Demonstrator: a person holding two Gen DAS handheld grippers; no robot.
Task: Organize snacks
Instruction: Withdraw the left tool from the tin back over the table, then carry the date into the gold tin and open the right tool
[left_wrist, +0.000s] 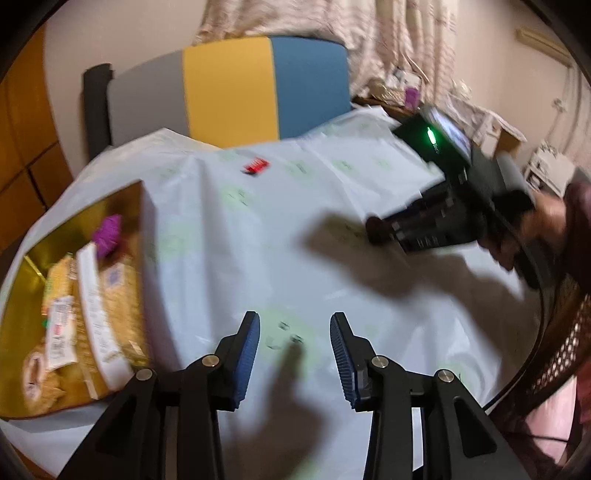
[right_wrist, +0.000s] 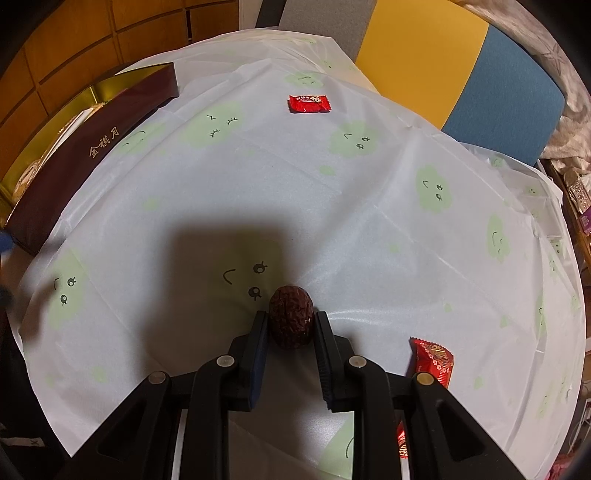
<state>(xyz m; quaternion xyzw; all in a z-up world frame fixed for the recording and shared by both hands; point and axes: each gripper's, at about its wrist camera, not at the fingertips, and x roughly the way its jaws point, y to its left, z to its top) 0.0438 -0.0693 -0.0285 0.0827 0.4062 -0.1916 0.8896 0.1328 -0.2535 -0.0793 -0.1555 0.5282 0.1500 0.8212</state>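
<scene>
In the right wrist view my right gripper (right_wrist: 291, 316) is shut on a dark red, wrinkled dried date (right_wrist: 291, 301), just above the cloth-covered table (right_wrist: 369, 229). A red wrapped candy (right_wrist: 309, 103) lies at the far side, and another red candy (right_wrist: 433, 362) lies beside my right finger. The left wrist view is blurred. It shows my left gripper (left_wrist: 294, 321) open over the cloth with nothing between its fingers. To its left stands the open gold-lined box (left_wrist: 122, 206), holding snack packets (left_wrist: 92, 314) and a purple item (left_wrist: 108, 236). The right gripper (left_wrist: 380, 230) shows there too, held by a hand.
The box's maroon side (right_wrist: 92, 147) runs along the table's left edge. A chair with grey, yellow and blue panels (left_wrist: 258, 85) stands behind the table. Cluttered shelves (left_wrist: 480, 122) are at the right. A woven chair back (left_wrist: 561, 350) is at the near right.
</scene>
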